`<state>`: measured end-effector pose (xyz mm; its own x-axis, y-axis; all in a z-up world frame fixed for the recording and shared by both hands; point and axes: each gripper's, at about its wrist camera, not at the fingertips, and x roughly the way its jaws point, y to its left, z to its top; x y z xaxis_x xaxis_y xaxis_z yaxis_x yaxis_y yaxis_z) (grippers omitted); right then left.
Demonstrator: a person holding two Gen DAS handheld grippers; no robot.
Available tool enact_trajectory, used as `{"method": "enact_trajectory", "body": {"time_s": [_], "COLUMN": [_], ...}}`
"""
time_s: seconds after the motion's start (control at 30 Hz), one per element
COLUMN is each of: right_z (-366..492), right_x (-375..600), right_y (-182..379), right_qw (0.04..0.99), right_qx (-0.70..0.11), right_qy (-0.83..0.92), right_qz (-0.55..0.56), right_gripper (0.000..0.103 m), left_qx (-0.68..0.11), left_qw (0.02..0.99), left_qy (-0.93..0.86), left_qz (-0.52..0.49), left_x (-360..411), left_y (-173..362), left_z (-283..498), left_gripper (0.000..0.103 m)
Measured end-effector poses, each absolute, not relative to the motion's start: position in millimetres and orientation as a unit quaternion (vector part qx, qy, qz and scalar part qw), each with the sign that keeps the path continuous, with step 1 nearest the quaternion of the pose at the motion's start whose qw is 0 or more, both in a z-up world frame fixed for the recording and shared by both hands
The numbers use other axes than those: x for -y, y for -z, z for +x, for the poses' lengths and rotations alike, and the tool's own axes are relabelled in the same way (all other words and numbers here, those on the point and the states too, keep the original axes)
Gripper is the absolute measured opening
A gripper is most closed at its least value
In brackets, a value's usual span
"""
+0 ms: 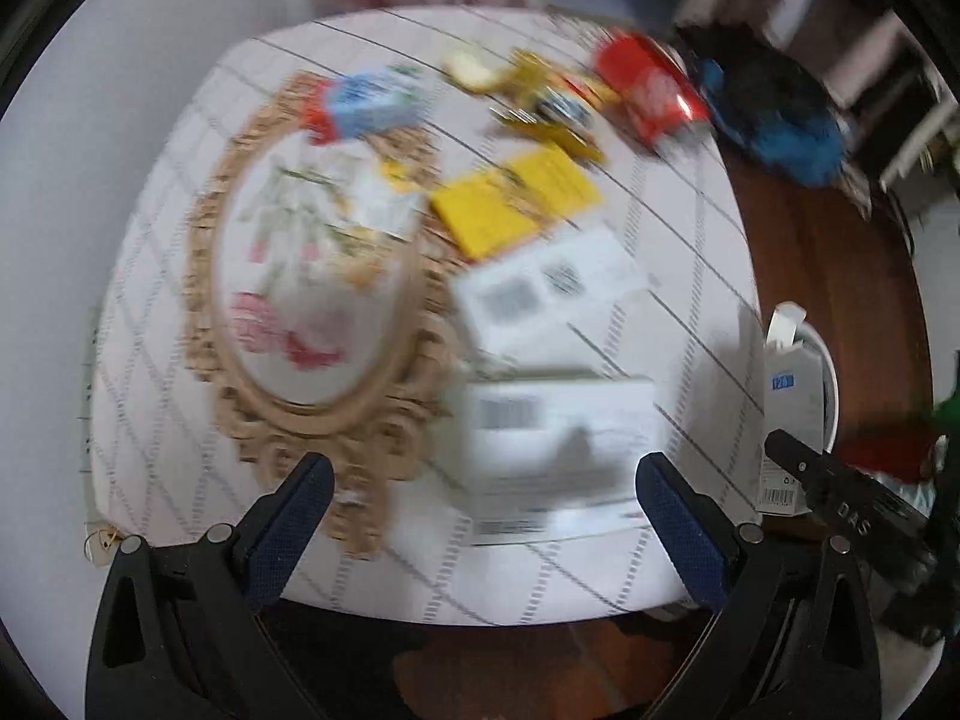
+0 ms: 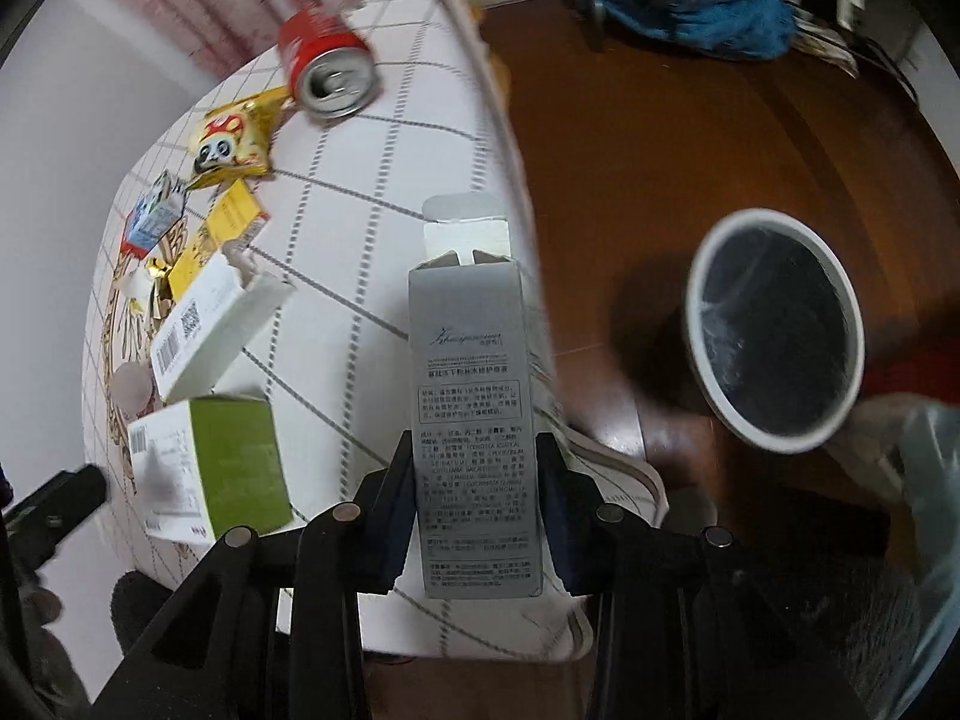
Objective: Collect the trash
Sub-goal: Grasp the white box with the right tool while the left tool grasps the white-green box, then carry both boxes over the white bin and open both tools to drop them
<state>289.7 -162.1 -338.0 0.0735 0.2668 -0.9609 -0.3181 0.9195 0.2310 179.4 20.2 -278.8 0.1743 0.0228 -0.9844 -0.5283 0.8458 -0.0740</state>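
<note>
My right gripper [image 2: 477, 468] is shut on a tall grey carton [image 2: 471, 372] with its top flap open, held over the table's right edge. To its right, on the floor, stands a white bin [image 2: 777, 330] with a dark liner. My left gripper [image 1: 483, 480] is open above the table's near edge, with a white box [image 1: 558, 450] lying just beyond its fingertips. That box shows a green side [image 2: 240, 468] in the right wrist view. Further back lie a second white box [image 1: 543, 294], a yellow packet [image 1: 516, 201], a red can [image 1: 648, 87] on its side, a panda snack bag [image 2: 231, 144] and a small blue carton [image 1: 369, 102].
The table wears a white checked cloth [image 1: 690, 228] with an oval lace-edged floral mat [image 1: 312, 300]. A brown wooden floor [image 2: 660, 138] runs along the right. A blue fabric heap [image 2: 708, 6] lies at the back. A translucent plastic bag [image 2: 924, 468] sits at the far right.
</note>
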Motion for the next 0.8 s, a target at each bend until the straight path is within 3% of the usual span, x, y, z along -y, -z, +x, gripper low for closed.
{"method": "enact_trajectory", "body": {"time_s": [0.2,0.27,0.3,0.57,0.8], "right_z": [288.6,286.5,285.5,265.8,243.1], "right_x": [180.4,183.8,187.4,148.4,103.8], "right_y": [337.8,336.7,335.7,333.9,353.7], "right_qw": [0.736,0.737,0.737,0.725,0.711], "right_qx": [-0.651,-0.651,-0.65,-0.647,-0.65], "right_qy": [-0.184,-0.185,-0.187,-0.233,-0.243], "right_qz": [-0.003,-0.001,-0.001,-0.037,-0.113], "right_gripper": [0.038,0.038,0.038,0.038,0.042], "left_qx": [-0.651,-0.649,-0.645,-0.621,-0.618], "left_qw": [0.717,0.717,0.719,0.727,0.719], "left_qy": [-0.176,-0.185,-0.194,-0.24,-0.262], "left_qz": [-0.179,-0.175,-0.171,-0.165,-0.182], "left_x": [-0.7,-1.8,-3.5,-42.0,-52.3], "left_y": [315.4,320.9,319.9,297.2,316.5], "left_z": [209.9,213.8,212.8,156.2,138.0], "left_gripper": [0.102,0.096,0.086,0.086,0.086]}}
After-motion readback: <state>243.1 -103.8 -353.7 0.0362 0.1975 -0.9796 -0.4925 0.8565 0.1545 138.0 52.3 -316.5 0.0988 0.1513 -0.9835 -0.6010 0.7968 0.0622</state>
